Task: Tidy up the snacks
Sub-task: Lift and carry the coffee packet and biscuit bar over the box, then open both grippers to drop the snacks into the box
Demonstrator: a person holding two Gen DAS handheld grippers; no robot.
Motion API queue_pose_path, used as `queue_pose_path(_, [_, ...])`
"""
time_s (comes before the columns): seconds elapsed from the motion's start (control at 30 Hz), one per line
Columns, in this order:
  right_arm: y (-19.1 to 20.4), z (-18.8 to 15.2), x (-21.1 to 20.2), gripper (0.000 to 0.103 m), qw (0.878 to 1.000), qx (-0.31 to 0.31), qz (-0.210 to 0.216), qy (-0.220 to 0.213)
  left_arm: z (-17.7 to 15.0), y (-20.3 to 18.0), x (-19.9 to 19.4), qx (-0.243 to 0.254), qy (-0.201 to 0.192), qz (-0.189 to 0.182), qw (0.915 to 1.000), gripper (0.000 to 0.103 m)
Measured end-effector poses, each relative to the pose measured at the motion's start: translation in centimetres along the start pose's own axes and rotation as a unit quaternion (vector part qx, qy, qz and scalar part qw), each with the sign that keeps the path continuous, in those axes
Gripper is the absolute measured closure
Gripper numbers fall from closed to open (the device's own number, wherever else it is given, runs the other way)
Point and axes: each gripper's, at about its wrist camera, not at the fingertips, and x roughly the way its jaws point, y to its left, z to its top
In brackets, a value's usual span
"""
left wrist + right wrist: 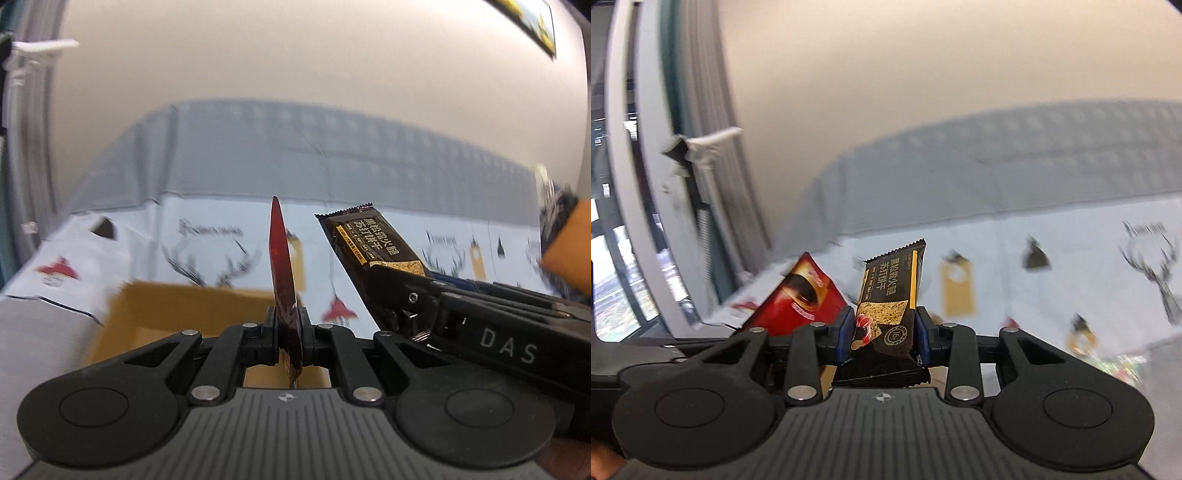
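My left gripper [288,328] is shut on a flat red sachet [282,266], seen edge-on and standing upright between the pads. In the right wrist view the same red sachet [801,299] shows its face, with a coffee cup printed on it. My right gripper [884,328] is shut on a dark brown and gold cracker packet [892,295], held upright. From the left wrist view that cracker packet [364,243] sticks up out of the right gripper [399,295] close on the right. Both grippers hang above the table, side by side.
An open cardboard box [177,306] sits just below and behind my left gripper. The table carries a pale cloth [1052,266] printed with deer and tags. Loose wrappers [1108,360] lie at the lower right. A window frame [635,184] stands at the left, a plain wall behind.
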Motion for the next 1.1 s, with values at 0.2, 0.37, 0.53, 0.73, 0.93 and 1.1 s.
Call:
queue_pose_path(0.2, [6.3, 2.6, -0.5, 0.066, 0.998, -0.039, 0.036, -0.017, 1.1, 4.2, -5.2, -0.016, -0.044, 0.026, 0.9986, 0.094])
queue_pose_path(0.37, [8.6, 2.1, 0.9, 0.066, 0.997, -0.057, 0.045, -0.002, 0.2, 6.6, -4.7, -0.032, -0.029, 0.035, 0.9985, 0.094])
queue_pose_path(0.53, [9.6, 0.3, 3.4, 0.066, 0.997, -0.057, 0.047, 0.032, -1.5, 8.8, -2.6, -0.048, 0.010, 0.041, 0.9979, 0.094])
queue_pose_path(0.73, [8.4, -3.2, 7.4, 0.066, 0.995, -0.034, 0.037, 0.082, -4.2, 10.7, 2.1, -0.038, 0.078, 0.050, 0.9950, 0.094])
queue_pose_path(0.93, [6.4, -7.8, 10.9, 0.066, 0.988, -0.014, 0.014, 0.152, -6.9, 11.2, 6.2, -0.016, 0.152, 0.061, 0.9864, 0.094])
queue_pose_path(1.1, [5.3, -10.8, 12.5, 0.066, 0.980, 0.004, 0.006, 0.200, -9.0, 11.3, 8.2, 0.003, 0.196, 0.070, 0.9781, 0.094])
